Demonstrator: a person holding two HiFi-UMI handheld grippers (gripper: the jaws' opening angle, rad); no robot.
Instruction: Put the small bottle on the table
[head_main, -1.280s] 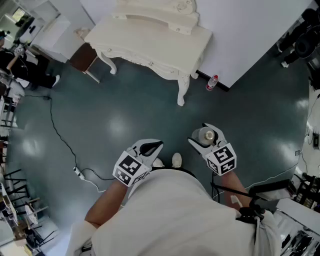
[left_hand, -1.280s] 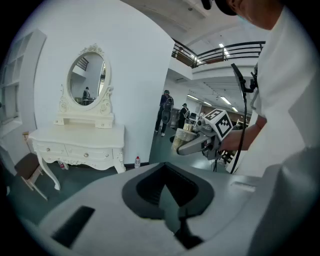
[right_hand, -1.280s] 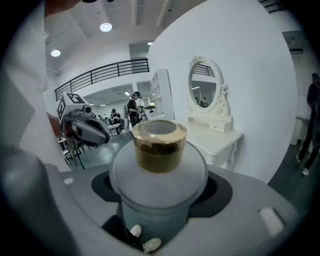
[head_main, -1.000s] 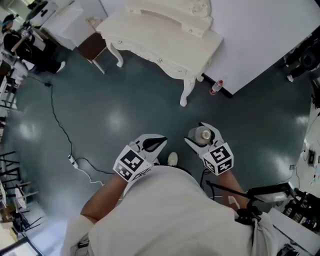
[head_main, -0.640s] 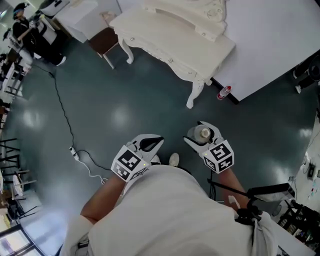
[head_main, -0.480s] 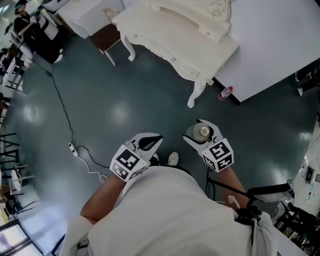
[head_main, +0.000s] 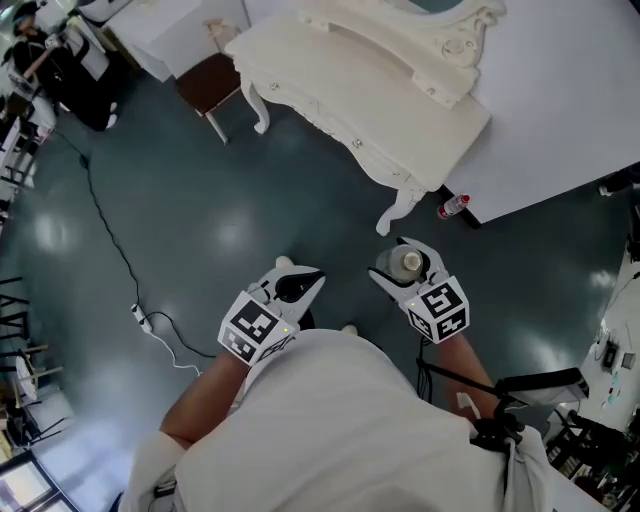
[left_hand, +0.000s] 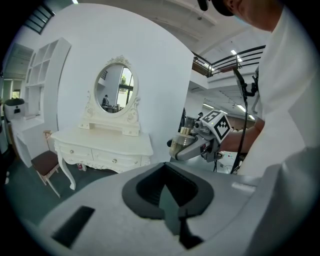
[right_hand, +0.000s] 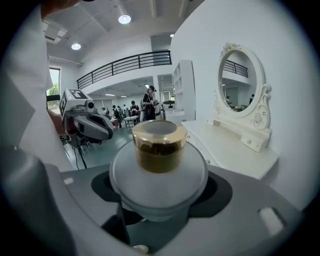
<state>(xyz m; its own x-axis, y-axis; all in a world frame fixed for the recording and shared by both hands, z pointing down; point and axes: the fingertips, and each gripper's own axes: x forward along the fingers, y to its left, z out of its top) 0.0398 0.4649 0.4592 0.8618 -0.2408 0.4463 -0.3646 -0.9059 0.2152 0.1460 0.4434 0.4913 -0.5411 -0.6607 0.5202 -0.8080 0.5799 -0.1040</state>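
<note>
A small frosted bottle (head_main: 405, 264) with a gold cap (right_hand: 159, 137) stands upright between the jaws of my right gripper (head_main: 395, 258), which is shut on its round body (right_hand: 159, 172). The left gripper view shows that same bottle (left_hand: 179, 145) held out in the air. My left gripper (head_main: 302, 272) hangs beside it, jaws together and holding nothing. Ahead stands the white dressing table (head_main: 350, 70) with its oval mirror (right_hand: 239, 82); its top is bare. Both grippers are over the dark floor, short of the table's near leg (head_main: 400, 210).
A brown stool (head_main: 208, 85) stands at the table's left end. A red-capped bottle (head_main: 452, 207) lies on the floor by the white wall. A black cable (head_main: 110, 250) runs to a power strip (head_main: 140, 315) on the left. People and equipment stand at the far left.
The dressing table has slid rightward and nearer in the head view as the person turns and steps. Both grippers keep their pose; the bottle stays held.
</note>
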